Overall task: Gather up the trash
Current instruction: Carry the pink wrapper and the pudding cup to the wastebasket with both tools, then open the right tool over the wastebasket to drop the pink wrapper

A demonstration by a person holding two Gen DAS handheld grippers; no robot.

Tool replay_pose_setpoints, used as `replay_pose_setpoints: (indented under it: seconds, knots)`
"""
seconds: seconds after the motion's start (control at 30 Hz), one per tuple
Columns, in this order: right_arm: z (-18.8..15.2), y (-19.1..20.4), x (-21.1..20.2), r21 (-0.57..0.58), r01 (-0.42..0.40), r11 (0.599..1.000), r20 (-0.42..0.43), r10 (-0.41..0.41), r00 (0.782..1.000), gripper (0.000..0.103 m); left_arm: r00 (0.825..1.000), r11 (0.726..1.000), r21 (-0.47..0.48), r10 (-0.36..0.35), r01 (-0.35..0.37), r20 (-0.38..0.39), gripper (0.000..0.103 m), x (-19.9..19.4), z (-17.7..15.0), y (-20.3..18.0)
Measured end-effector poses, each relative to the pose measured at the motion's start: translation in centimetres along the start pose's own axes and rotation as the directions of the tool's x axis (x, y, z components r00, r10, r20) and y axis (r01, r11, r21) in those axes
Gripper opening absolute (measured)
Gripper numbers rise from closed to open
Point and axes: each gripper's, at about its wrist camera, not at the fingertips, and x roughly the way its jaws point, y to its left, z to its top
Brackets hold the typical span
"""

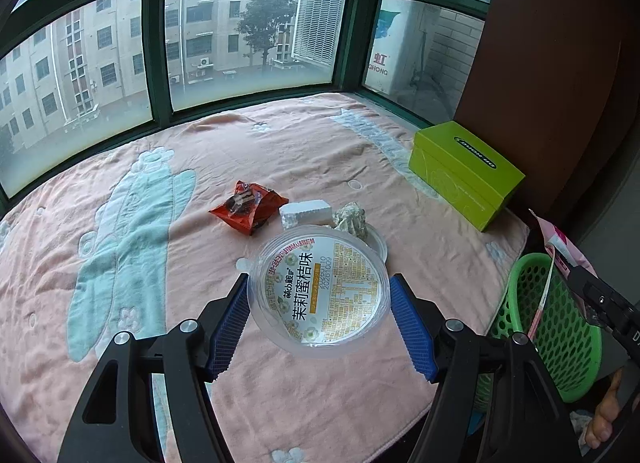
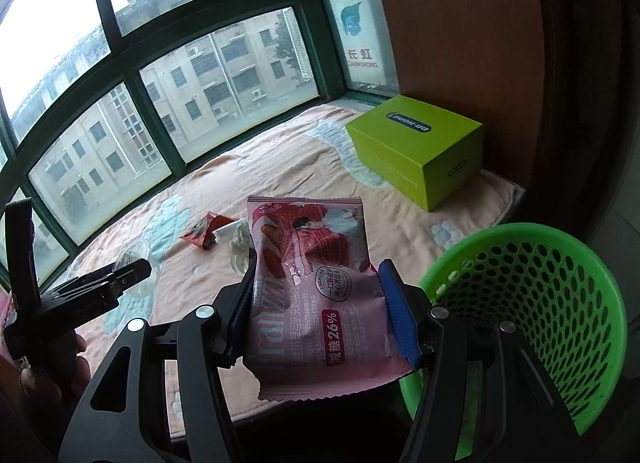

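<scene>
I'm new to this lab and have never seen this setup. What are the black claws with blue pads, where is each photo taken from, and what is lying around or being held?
These are two hand-held grippers, each with a fisheye camera looking along its fingers. No robot arm: a person carries them.

The left wrist view shows the left gripper, open around a clear plastic cup with a printed lid on the pink blanket. Whether its pads touch the cup is unclear. Beyond lie a red snack wrapper, a white foam block and a crumpled wad of paper.

The right wrist view shows the right gripper shut on a pink cookie wrapper, beside the green basket, probably the trash bin. A green box sits near the wall.
</scene>
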Motion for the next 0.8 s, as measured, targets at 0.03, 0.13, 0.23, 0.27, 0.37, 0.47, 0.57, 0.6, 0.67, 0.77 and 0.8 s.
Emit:
replay_pose_setpoints:
  seconds: [0.03, 0.13, 0.23, 0.27, 0.37, 0.47, 0.57, 0.6, 0.67, 0.77, 0.8]
  knots:
    - [-0.1, -0.3, -0.3, 0.005, 0.006, 1.000, 0.003, -0.006, 1.000, 0.058, 1.000, 1.000, 0.003, -0.003, 0.003, 0.001, 0.067, 0.0, 0.0, -0.2]
    - [-0.3, -1.2, -1.0, 0.017, 0.030, 0.999, 0.012, -0.030, 0.999, 0.058, 1.000, 1.000, 0.020, -0.011, 0.011, 0.002, 0.067, -0.1, 0.1, -1.1]
    - [-0.6, -2.3, -1.6, 0.033, 0.060, 0.998, 0.017, -0.061, 0.998, 0.058, 1.000, 0.999, 0.038, -0.026, 0.026, 0.002, 0.067, -0.1, 0.1, -2.1]
    - [-0.8, -2.7, -1.8, 0.039, 0.070, 0.997, 0.018, -0.071, 0.997, 0.058, 1.000, 0.999, 0.044, -0.030, 0.030, 0.002, 0.067, -0.1, 0.1, -2.4]
    - [-1.3, -4.2, -2.3, 0.064, 0.100, 0.993, 0.012, -0.101, 0.995, 0.058, 0.999, 0.997, 0.063, -0.047, 0.046, 0.004, 0.067, -0.1, 0.2, -3.4]
    - [-1.8, -5.6, -2.8, 0.092, 0.129, 0.987, 0.007, -0.130, 0.991, 0.058, 0.998, 0.995, 0.076, -0.061, 0.061, 0.004, 0.067, -0.1, 0.2, -4.2]
    - [-2.2, -7.0, -3.3, 0.117, 0.159, 0.980, 0.004, -0.160, 0.987, 0.058, 0.997, 0.994, 0.088, -0.072, 0.072, 0.003, 0.067, -0.1, 0.3, -5.0]
    - [-2.3, -7.4, -3.4, 0.124, 0.166, 0.978, 0.003, -0.167, 0.986, 0.058, 0.997, 0.993, 0.091, -0.076, 0.076, 0.003, 0.067, -0.1, 0.3, -5.3]
    - [-2.5, -8.0, -3.8, 0.133, 0.188, 0.973, 0.004, -0.190, 0.982, 0.058, 0.996, 0.991, 0.103, -0.086, 0.085, 0.004, 0.067, -0.1, 0.4, -5.9]
    - [-2.8, -8.6, -4.3, 0.127, 0.238, 0.963, 0.005, -0.240, 0.971, 0.059, 0.995, 0.988, 0.120, -0.103, 0.101, 0.006, 0.067, -0.2, 0.6, -6.9]
    - [-2.9, -8.8, -4.5, 0.127, 0.249, 0.960, 0.006, -0.252, 0.968, 0.060, 0.994, 0.986, 0.126, -0.107, 0.105, 0.007, 0.067, -0.2, 0.7, -7.2]
